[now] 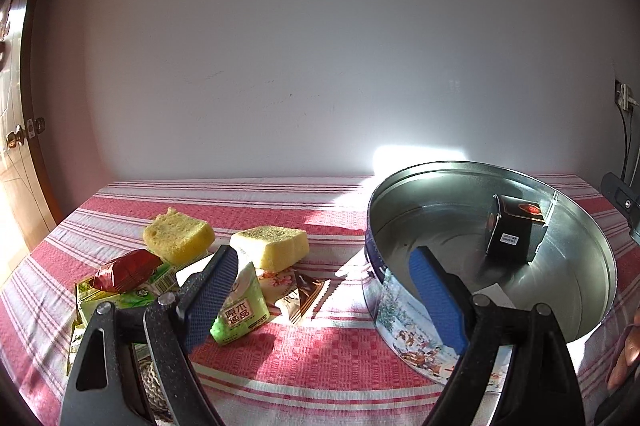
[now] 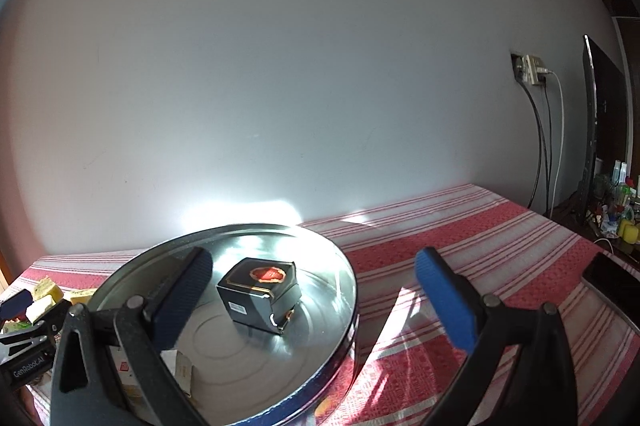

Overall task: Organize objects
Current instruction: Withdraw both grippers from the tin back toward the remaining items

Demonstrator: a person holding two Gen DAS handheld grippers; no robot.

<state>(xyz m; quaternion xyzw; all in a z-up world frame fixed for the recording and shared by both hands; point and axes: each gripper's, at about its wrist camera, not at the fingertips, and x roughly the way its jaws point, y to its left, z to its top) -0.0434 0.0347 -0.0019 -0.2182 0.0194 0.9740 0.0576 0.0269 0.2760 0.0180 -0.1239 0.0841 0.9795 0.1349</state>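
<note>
Both our grippers, left gripper (image 1: pixel 324 290) and right gripper (image 2: pixel 314 300), hang wide open and empty. The black box (image 2: pixel 260 292) already sits in the round tin (image 2: pixel 348 306). Next, we judge, comes the green carton (image 1: pixel 240 306) beside our left finger.

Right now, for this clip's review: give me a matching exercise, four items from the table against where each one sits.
Items:
1. black box
2. red-wrapped candy
3. yellow sponge cakes
4. green drink carton

Places:
A. lying on top of the green packets
B. inside the round tin
C. bare on the striped cloth, behind the snack pile
D. just beyond the left gripper's left finger

Pairs: 1-B, 2-A, 3-C, 4-D
</note>
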